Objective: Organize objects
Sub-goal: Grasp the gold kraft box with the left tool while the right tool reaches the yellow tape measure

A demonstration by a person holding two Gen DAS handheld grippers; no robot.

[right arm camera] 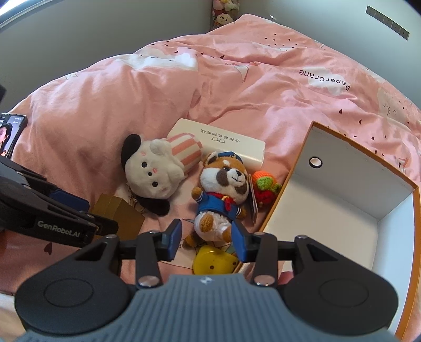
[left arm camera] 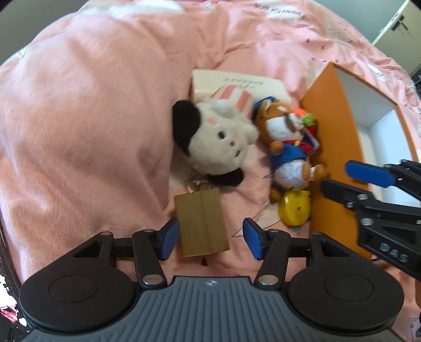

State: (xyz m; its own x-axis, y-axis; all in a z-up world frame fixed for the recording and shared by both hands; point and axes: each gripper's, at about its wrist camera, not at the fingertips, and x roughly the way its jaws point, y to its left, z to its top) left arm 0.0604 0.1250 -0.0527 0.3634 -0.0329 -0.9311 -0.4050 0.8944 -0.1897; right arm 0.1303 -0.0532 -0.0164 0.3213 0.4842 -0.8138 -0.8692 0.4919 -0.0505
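Observation:
On a pink duvet lie a white plush dog with black ears (left arm camera: 221,134) (right arm camera: 155,173), a brown raccoon plush in a blue sailor suit (left arm camera: 286,142) (right arm camera: 221,194), a small brown cardboard box (left arm camera: 201,223) (right arm camera: 118,213), a yellow toy (left arm camera: 294,207) (right arm camera: 213,261), a crocheted orange and green toy (left arm camera: 305,115) (right arm camera: 265,184) and a cream flat box (left arm camera: 236,84) (right arm camera: 223,144). An orange box with a white inside (left arm camera: 339,126) (right arm camera: 342,194) stands open and empty on the right. My left gripper (left arm camera: 210,238) is open just above the cardboard box. My right gripper (right arm camera: 208,238) is open over the raccoon's legs.
The duvet (left arm camera: 92,118) bulges high on the left. A phone with a lit screen (right arm camera: 10,134) lies at the far left edge. A wall and a shelf with plush toys (right arm camera: 223,13) stand behind the bed.

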